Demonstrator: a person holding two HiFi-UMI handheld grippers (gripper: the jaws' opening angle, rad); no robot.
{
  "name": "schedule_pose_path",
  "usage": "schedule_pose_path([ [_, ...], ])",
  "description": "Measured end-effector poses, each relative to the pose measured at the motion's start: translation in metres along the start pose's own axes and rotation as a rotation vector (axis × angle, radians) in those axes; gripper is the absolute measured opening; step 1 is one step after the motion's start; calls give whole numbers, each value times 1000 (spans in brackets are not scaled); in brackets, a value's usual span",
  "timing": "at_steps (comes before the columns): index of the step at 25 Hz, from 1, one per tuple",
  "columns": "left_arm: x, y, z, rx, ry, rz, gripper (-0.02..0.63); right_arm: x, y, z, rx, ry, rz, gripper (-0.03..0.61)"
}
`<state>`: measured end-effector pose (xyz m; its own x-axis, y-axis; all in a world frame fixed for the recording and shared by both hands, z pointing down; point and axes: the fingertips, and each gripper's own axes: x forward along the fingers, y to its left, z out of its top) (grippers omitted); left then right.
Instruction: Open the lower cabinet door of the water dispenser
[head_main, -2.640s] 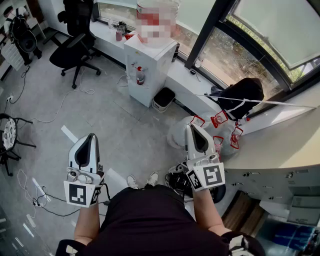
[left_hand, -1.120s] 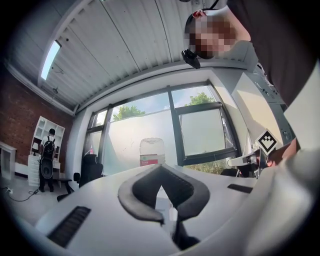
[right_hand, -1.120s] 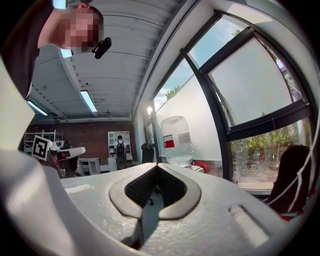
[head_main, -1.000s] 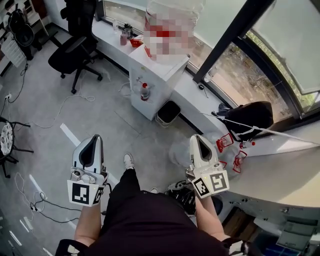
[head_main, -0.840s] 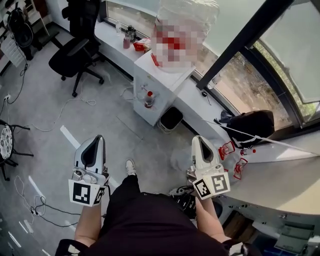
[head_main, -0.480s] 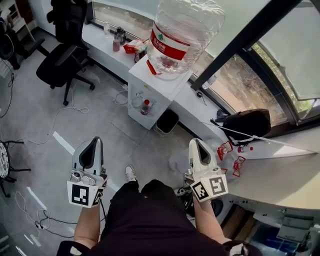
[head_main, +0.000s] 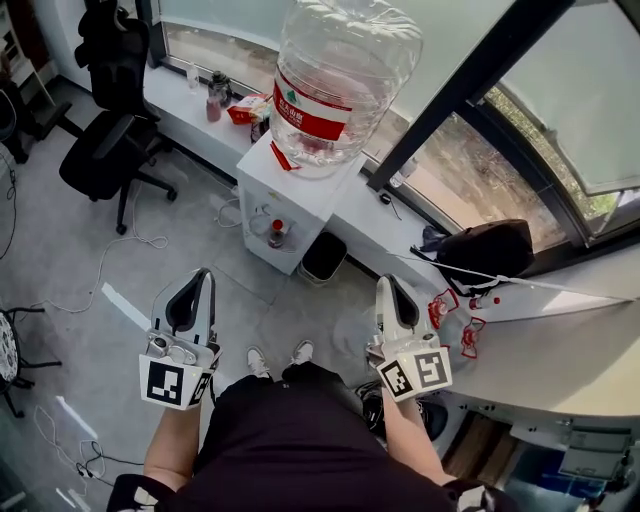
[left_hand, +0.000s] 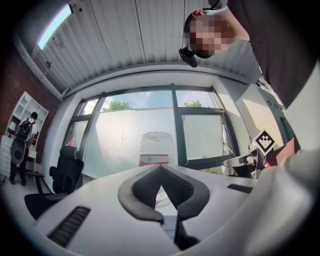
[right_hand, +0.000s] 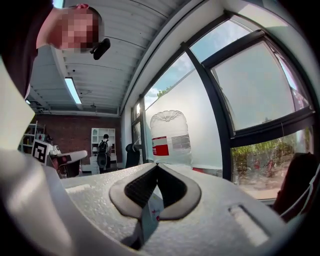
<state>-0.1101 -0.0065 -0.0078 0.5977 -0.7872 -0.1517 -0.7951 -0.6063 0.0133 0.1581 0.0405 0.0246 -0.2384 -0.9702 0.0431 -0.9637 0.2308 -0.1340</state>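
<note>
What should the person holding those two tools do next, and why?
Probably step closer to the water dispenser and lower the right gripper toward its lower front. The right gripper and the left gripper both hang in open air, fingers closed on nothing, and a stretch of floor separates them from the dispenser, so its cabinet door looks out of reach.

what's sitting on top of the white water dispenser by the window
A large clear water bottle with a red label stands upended on the water dispenser. The bottle's wide body covers its own neck and where it joins the dispenser's top, so those can't be seen.
</note>
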Motion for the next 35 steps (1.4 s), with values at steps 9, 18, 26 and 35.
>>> schedule_pose_path([
  [9,45,-19,25,79,-34,30,8,31,-44,22,2,-49,60,5],
  [18,66,-24,3,114,28,83,8,64,-69,3,24,15,131,5],
  [26,85,7,-19,188,65,160,8,101,-68,-41,7,121,240,5],
  [35,79,16,-97,50,116,111,8,137,-45,-101,-106,232,305,5],
])
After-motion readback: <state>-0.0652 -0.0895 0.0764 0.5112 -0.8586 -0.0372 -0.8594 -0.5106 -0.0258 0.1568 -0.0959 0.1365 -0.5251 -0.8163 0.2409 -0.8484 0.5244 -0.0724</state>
